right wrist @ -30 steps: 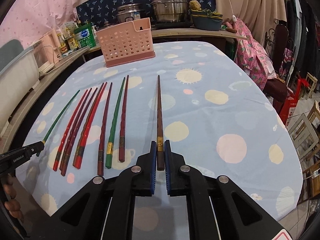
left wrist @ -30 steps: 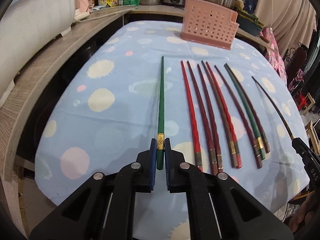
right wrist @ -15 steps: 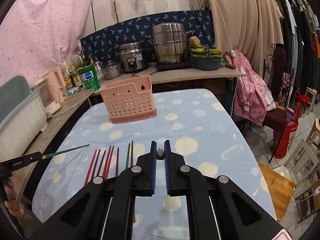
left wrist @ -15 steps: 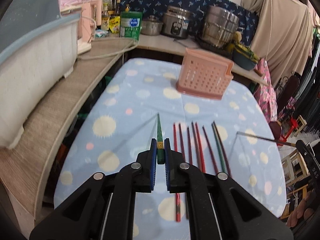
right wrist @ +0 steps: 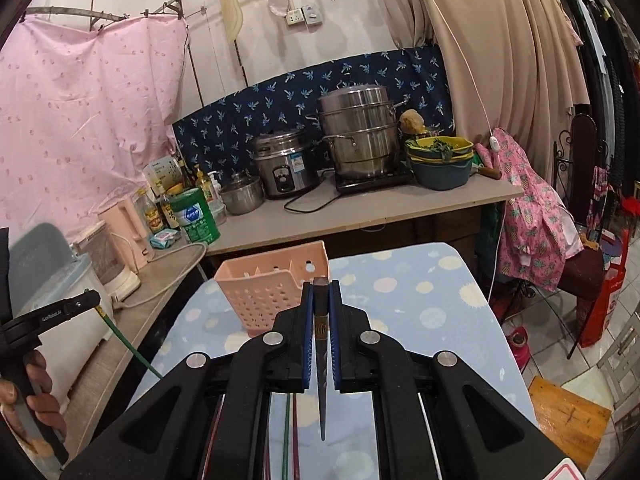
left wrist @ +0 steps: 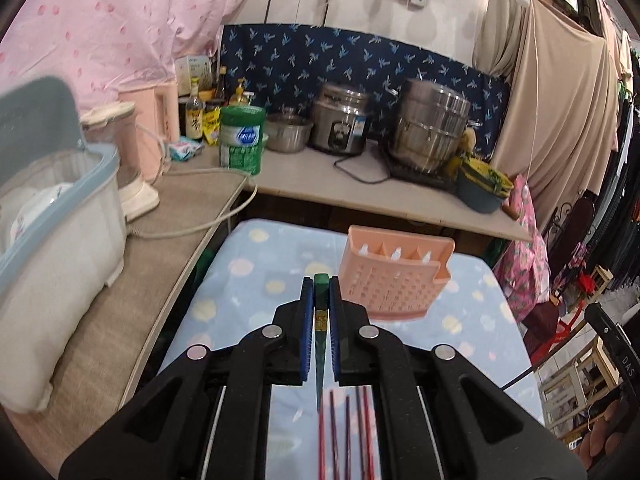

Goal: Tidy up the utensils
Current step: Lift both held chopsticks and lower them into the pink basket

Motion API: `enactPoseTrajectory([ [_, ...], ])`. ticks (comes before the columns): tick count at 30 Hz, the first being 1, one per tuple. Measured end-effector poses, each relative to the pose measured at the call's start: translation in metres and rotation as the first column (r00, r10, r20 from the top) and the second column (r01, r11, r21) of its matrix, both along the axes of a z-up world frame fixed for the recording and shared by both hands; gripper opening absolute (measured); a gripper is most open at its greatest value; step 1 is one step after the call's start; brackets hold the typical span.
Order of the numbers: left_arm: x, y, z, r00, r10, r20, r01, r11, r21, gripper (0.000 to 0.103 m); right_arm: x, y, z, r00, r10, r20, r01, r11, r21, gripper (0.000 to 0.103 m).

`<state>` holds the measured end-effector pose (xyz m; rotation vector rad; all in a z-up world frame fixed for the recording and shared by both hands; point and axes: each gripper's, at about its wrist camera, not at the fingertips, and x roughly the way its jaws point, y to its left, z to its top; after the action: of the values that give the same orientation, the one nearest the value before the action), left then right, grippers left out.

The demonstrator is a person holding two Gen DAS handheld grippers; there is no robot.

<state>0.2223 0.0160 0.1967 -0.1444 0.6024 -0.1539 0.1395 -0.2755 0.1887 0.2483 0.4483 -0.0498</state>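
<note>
Since a second ago both grippers have risen off the table, each carrying a chopstick up with it.

Left wrist view: the left gripper (left wrist: pixel 321 292) is clamped on a green chopstick (left wrist: pixel 320 364), its thin tip hanging down over the red chopsticks (left wrist: pixel 347 432) lying on the spotted tablecloth (left wrist: pixel 248 276). The pink utensil basket (left wrist: pixel 394 276) stands ahead, slightly right.

Right wrist view: the right gripper (right wrist: pixel 321 294) is clamped on a dark brown chopstick (right wrist: pixel 322 384), tip pointing down. The basket (right wrist: pixel 272 290) sits ahead to the left, and the left gripper (right wrist: pixel 86 300) with its green stick appears at the left edge.
</note>
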Motion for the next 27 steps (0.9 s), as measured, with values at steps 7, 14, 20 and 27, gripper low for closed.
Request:
enactPoseTrajectory([
  [7, 0.038, -0.014, 0.052, 0.994, 0.013, 0.106, -0.008, 0.999, -0.04, 0.007, 0.049, 0.0, 0.042, 0.995, 0.012, 0.096, -0.011, 1.0, -0.014, 0.007],
  [14, 0.077, -0.026, 0.102, 0.974, 0.035, 0.222, -0.01, 0.993, -0.115, 0.007, 0.11, -0.012, 0.075, 0.983, -0.007, 0.184, 0.003, 1.0, 0.023, 0.007],
  [20, 0.115, -0.038, 0.098, 0.974, 0.052, 0.222, -0.025, 0.992, -0.126, 0.007, 0.157, -0.021, 0.07, 0.984, -0.015, 0.18, 0.006, 0.999, 0.047, 0.007],
  [27, 0.147, -0.05, 0.046, 0.99, 0.044, 0.132, -0.034, 0.996, -0.08, 0.007, 0.194, -0.019, 0.019, 0.996, -0.01, 0.087, 0.006, 0.999, 0.048, 0.007],
])
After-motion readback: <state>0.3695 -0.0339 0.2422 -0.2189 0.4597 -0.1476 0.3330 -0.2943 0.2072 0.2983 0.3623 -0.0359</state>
